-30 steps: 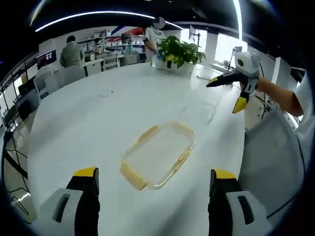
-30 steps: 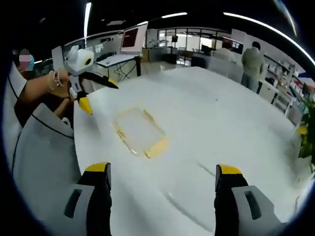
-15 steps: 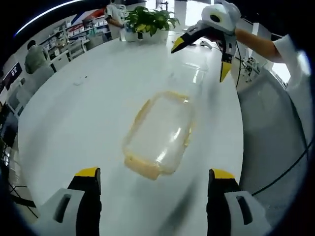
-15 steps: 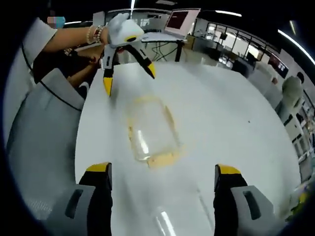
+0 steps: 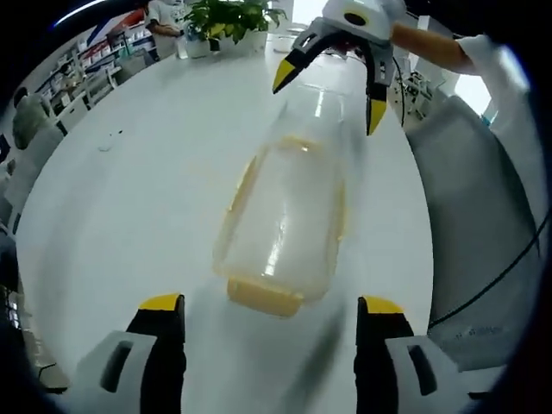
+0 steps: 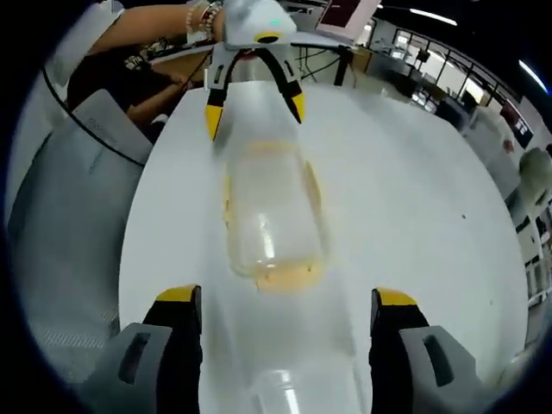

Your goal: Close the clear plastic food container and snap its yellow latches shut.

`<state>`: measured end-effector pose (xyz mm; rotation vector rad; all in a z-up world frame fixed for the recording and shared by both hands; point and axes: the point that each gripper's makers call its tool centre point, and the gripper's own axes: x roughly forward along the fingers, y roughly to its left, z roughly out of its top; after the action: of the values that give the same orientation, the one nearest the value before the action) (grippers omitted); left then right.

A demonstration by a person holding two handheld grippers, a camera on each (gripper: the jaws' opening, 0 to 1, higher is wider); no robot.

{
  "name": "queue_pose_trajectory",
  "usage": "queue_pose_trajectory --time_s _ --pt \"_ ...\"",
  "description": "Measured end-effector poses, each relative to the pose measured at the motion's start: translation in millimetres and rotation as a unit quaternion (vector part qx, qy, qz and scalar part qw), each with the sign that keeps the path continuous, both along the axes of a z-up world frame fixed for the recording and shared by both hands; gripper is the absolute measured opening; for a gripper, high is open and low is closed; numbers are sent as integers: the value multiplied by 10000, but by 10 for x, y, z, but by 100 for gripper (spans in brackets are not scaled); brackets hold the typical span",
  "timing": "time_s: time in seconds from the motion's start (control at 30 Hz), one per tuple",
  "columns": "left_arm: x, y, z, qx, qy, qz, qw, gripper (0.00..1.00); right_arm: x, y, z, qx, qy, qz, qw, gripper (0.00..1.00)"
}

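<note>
While both tools face each other across the container:
tabletop (image 5: 129, 198): white, glossy, long; carries the container near the edge where the person stands.
chair (image 5: 470, 216): grey, just beside the tabletop edge, on the right of the left gripper view; also seen at the left of the right gripper view.
person's arm (image 5: 431, 47): white sleeve, reaches in behind the right tool in the left gripper view.
container (image 5: 285, 220): clear plastic, oblong, flat on the tabletop, between the two tools; lid state cannot tell. Also at (image 6: 269, 211).
left tool (image 5: 269, 323): released, jaws spread wide, nothing between them; yellow tips just short of the container's near end. From the right gripper view (image 6: 254, 108): held over the far end of the container, tips apart, pointing down.
right tool (image 6: 285, 315): released, jaws spread wide, nothing gripped; tips near the container's near end. From the left gripper view (image 5: 326, 99): above the far end, tips apart.
yellow latch (image 5: 263, 296): on the container's end nearest the left tool; open or snapped, cannot tell.
plant (image 5: 226, 13): green, potted, far end of the tabletop.
</note>
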<state>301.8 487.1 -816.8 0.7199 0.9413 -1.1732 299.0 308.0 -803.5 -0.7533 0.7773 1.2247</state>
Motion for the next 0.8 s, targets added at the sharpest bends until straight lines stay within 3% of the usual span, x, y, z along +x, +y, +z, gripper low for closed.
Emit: queue_pose_trajectory --time_s 0.37,0.67,0.8 --pt "168 83 -157 52 22 -187 9998 66 2 93 -184 -155 187 178 9995 71" --pt "161 82 -218 79 58 -446 9990 56 -13 188 -322 -262 346 420 9982 66" --pt "148 110 -275 255 143 -567 9980 50 -8 223 -357 -279 366 549 9974 62"
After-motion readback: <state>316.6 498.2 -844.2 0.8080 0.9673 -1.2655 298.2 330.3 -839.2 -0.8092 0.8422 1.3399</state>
